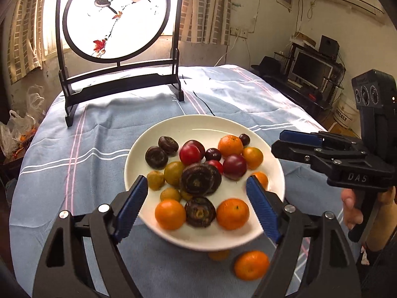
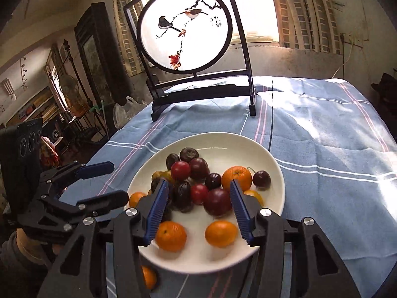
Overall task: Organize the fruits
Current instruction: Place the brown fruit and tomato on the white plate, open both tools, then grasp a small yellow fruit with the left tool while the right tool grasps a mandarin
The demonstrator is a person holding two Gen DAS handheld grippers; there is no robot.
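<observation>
Both wrist views look down on the white plate point(image 1: 203, 126), which sits on the blue striped cloth point(image 1: 74, 164) near the centre of each frame.

My left gripper point(image 1: 197, 206) has its blue pads point(image 1: 131, 206) spread wide at lower centre, nothing between them; through the gap I see the plate's near edge. My right gripper point(image 2: 198, 211) is moderately spread, also empty (its pads frame the plums and oranges but touch none).

On the plate: oranges point(image 1: 232, 214), red-purple plums point(image 1: 234, 167), dark ridged fruits point(image 1: 199, 179), a few olive-green ones point(image 1: 173, 172). One orange point(image 1: 251, 265) lies off the plate on the cloth, lower centre of the left view, just below the rim.

The round bird-painted screen point(image 1: 116, 19) stands at the upper left, behind the plate.
</observation>
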